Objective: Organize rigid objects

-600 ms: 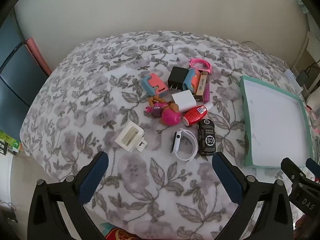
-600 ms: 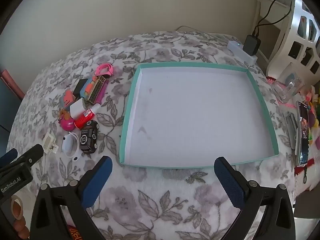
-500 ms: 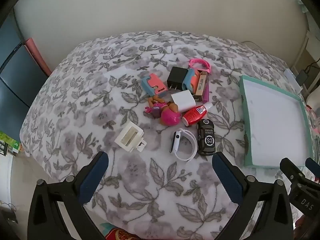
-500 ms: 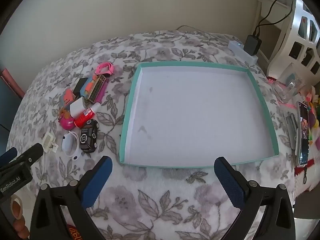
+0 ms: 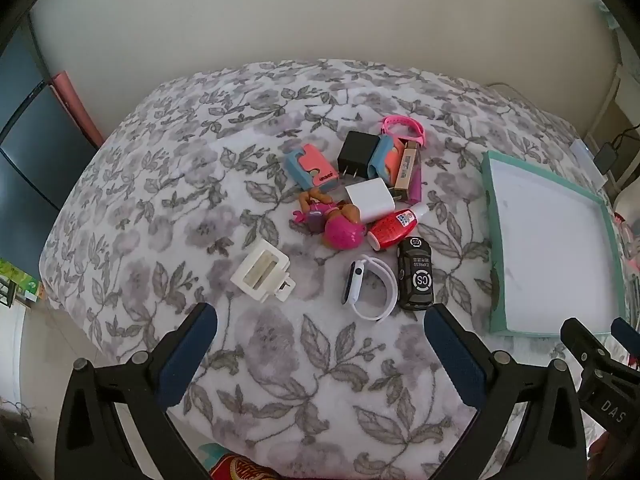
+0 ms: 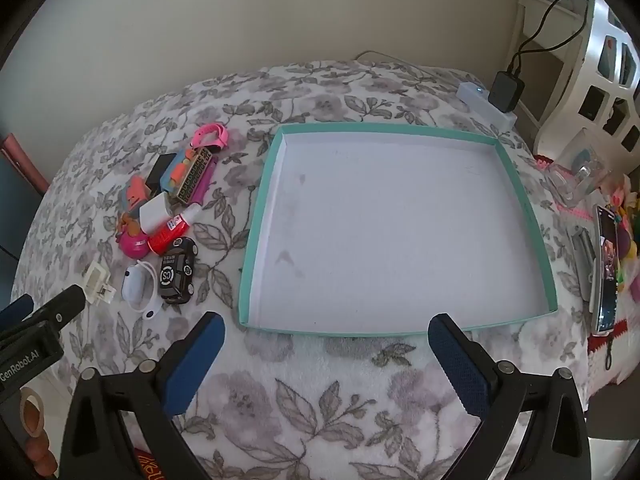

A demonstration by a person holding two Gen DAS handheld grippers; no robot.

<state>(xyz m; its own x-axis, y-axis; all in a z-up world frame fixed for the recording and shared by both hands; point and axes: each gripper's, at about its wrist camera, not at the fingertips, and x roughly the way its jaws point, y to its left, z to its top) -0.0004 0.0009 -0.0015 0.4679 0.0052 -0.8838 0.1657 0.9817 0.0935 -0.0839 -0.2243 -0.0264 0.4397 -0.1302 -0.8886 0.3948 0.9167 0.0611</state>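
left gripper [image 5: 320, 336] fingers apart, empty | right gripper [image 6: 326, 338] fingers apart, empty | risk: soft floral blanket [image 5: 280, 360] sags, crowded black toy car [image 5: 416, 276] slips or nudges white smartwatch [image 5: 370, 282] short of teal-rimmed white tray [image 6: 520, 184]

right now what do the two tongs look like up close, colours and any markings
Both tongs are alike: the left tongs and right tongs have black plastic frames with silver screw heads and dark blue ribbed pads. White lettering shows on the bodies: "GenRobot.AI" on the left one, "DAS" on the right.

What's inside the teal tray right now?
Nothing: the shallow teal-rimmed tray shows only its bare white floor with faint grey smudges. The right tongs cover none of it; all four corners show.
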